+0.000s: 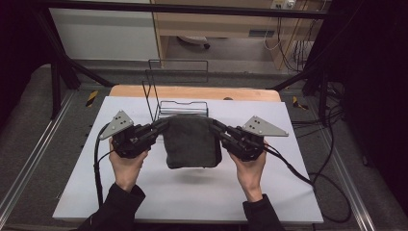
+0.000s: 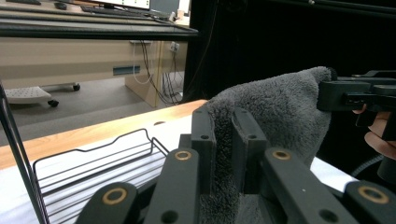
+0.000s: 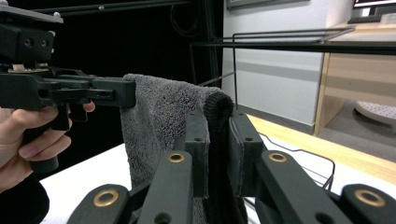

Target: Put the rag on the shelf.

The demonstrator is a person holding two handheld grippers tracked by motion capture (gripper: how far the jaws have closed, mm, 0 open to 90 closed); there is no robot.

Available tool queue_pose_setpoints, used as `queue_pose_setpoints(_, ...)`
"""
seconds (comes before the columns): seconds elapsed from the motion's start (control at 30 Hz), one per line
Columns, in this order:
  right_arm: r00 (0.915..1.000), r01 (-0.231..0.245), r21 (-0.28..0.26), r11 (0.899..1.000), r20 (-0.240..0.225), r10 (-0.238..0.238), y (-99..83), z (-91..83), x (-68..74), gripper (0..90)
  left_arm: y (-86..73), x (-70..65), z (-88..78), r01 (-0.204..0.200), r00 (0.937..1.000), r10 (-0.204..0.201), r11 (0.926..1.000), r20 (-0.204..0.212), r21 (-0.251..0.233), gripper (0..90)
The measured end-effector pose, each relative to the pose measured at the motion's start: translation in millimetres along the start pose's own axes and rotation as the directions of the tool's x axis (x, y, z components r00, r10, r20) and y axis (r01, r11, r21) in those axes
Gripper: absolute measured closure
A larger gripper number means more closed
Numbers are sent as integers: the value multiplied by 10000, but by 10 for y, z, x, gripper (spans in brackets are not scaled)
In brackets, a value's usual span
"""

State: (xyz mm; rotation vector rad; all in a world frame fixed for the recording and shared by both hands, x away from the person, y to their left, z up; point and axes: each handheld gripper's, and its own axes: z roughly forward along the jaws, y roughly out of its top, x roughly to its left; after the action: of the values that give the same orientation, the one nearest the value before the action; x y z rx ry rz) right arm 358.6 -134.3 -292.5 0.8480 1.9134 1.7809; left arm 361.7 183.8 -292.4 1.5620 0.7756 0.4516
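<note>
A person at the near edge of a white tabletop (image 1: 192,192) holds a dark grey, fluffy folded towel (image 1: 191,142) stretched between two black handheld grippers, one in each hand. The left gripper (image 1: 161,126) has its fingers (image 2: 204,140) clamped on the towel's upper left corner, the cloth pinched in the narrow gap between them, as the left gripper view shows. The right gripper (image 1: 215,126) has its fingers (image 3: 196,140) clamped on the upper right corner in the same way, the towel's hemmed edge rising just above the pads in the right gripper view. The towel hangs from the two corners over the middle of the tabletop, its top edge running nearly level from one gripper to the other, its lower edge sagging towards the white surface; whether that edge touches the tabletop cannot be told. Just beyond the towel, on the far side, stands a black wire rack (image 1: 179,103) with a low basket and tall upright frame. The left hand (image 1: 126,163) and right hand (image 1: 249,171) grip the handles, dark sleeves entering from the near edge. A strip of bare wood (image 1: 192,92) borders the far side of the tabletop.
</note>
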Motion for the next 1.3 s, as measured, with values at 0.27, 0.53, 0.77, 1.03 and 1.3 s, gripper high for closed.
queue_pose_setpoints(0.27,9999,76,-341,9994,137,-71,109,59,14,804,135,39,7,49,9999,-53,9992,-102,-408,804)
queue_pose_setpoints(0.53,9979,442,-776,9960,516,-403,313,132,42,804,316,52,7,-46,9996,20,9956,-280,-940,805)
queue_pose_setpoints(0.77,9962,636,-1017,9928,654,-571,485,198,57,806,465,78,-4,-74,9990,14,9908,-446,-1353,805)
queue_pose_setpoints(1.03,9960,679,-1307,9891,659,-597,649,318,68,806,631,164,-14,96,9981,-203,9836,-575,-1801,805)
queue_pose_setpoints(1.3,9937,845,-1678,9822,865,-707,898,427,55,806,847,217,-12,255,9973,-413,9705,-613,-2396,805)
